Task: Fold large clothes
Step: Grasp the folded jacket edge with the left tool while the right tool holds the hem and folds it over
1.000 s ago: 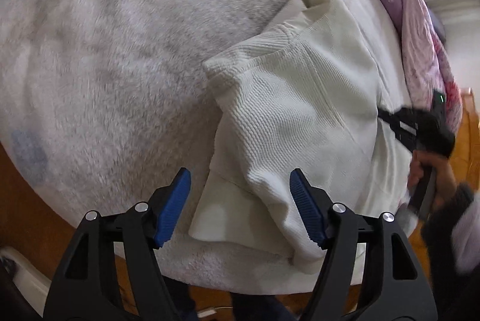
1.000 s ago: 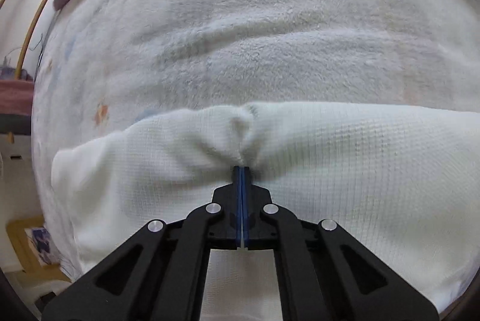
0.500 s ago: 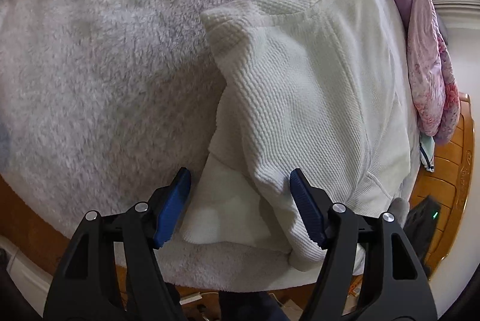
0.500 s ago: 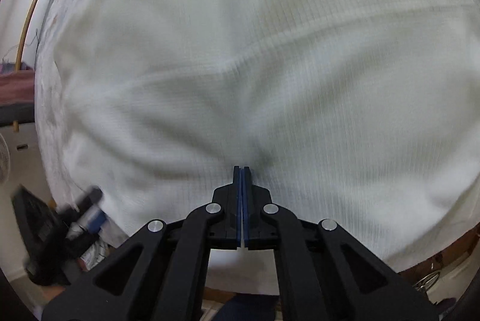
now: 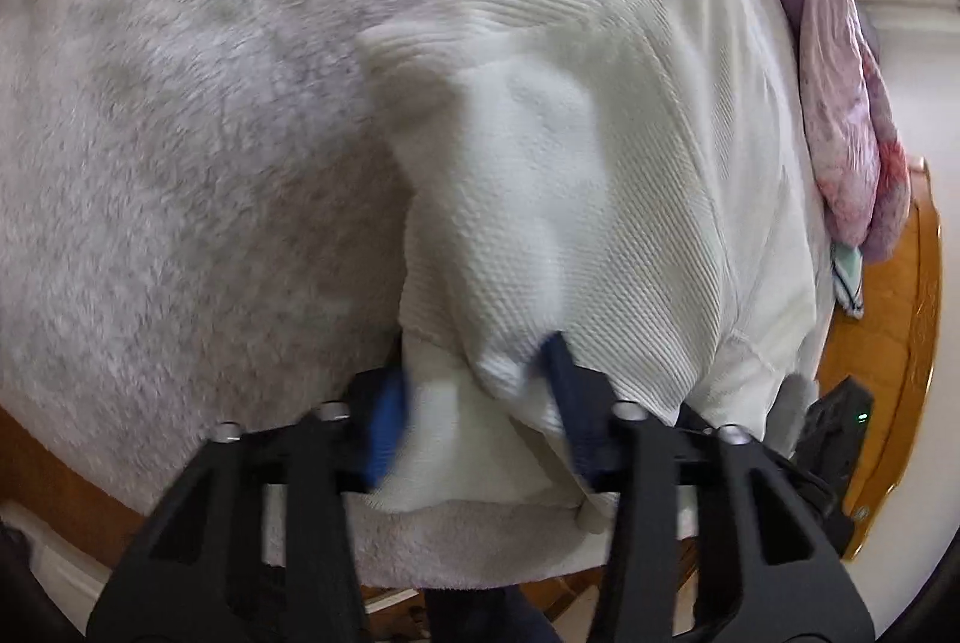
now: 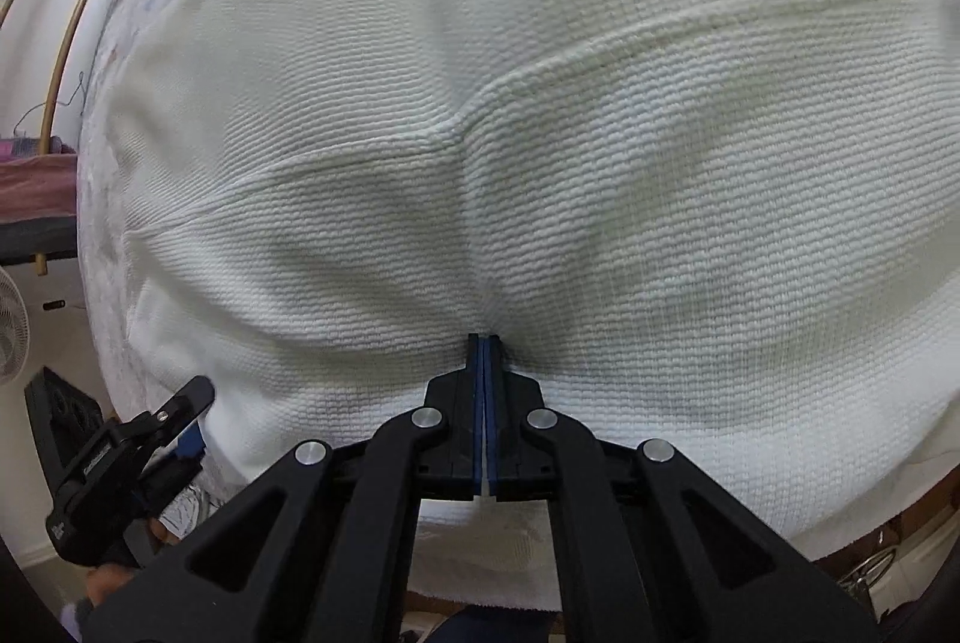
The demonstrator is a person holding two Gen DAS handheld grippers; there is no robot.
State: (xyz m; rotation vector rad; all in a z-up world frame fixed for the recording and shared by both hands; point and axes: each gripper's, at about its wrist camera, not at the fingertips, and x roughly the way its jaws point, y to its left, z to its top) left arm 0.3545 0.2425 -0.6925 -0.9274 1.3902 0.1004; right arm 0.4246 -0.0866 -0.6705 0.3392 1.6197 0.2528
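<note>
A cream waffle-knit garment (image 5: 600,175) lies partly folded on a fluffy grey-white blanket (image 5: 180,132) at the bed's near edge. My left gripper (image 5: 474,409) straddles its folded near corner, the blue pads (image 5: 384,427) blurred and closing in on the cloth. In the right wrist view the same garment (image 6: 600,132) fills the frame. My right gripper (image 6: 483,361) is shut on a pinch of its fabric, puckering the knit. The left gripper (image 6: 120,457) shows at the lower left of that view.
A purple and pink quilt (image 5: 840,102) is bunched along the bed's far right. An orange wooden bed frame (image 5: 888,373) stands at the right. A white fan (image 6: 12,325) and a rail (image 6: 66,42) stand beyond the bed's left side.
My left gripper has moved forward onto the garment's near corner and its jaws have narrowed from wide open. My right gripper stays shut on the fabric, with the garment now laid over.
</note>
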